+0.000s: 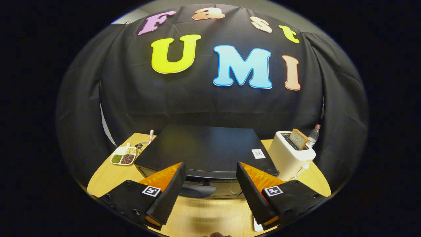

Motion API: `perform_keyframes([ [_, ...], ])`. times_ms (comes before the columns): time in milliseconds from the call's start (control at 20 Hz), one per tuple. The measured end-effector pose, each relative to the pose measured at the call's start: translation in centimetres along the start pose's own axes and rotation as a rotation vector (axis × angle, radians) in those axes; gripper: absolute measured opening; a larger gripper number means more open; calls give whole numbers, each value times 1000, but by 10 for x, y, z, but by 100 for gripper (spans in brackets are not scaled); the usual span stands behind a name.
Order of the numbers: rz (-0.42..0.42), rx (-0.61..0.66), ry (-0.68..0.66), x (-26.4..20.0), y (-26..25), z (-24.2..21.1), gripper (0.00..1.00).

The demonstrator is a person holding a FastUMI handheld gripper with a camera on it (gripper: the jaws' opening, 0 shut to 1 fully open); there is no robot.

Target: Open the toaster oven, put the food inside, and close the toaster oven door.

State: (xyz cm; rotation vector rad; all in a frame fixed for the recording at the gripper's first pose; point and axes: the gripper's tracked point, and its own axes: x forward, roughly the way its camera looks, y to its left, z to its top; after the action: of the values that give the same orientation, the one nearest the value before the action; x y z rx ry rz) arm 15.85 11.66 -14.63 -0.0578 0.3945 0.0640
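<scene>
A black toaster oven (204, 149) stands on the wooden table (108, 177) just ahead of my fingers, seen from above and in front. Its door (213, 187) looks shut, with the glass front and a handle bar showing between my fingers. My gripper (210, 171) is open, its two fingertips wide apart at the oven's upper front edge, holding nothing. A slice of toast (298, 138) sticks up from a white pop-up toaster (289, 156) to the right of the oven.
A white divided dish (123, 155) with beans and grains lies left of the oven, with a striped straw (151, 136) and a small metal item behind it. A clear bottle (314, 135) stands behind the white toaster. Black cloth walls close the back and sides.
</scene>
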Motion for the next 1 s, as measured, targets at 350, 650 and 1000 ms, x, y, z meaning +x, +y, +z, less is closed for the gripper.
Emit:
perform_keyframes([
  [350,-19,29,73,23,19,-22,98],
  [650,-17,27,103,27,28,-36,99],
  [1000,11,32,134,17,30,-46,98],
])
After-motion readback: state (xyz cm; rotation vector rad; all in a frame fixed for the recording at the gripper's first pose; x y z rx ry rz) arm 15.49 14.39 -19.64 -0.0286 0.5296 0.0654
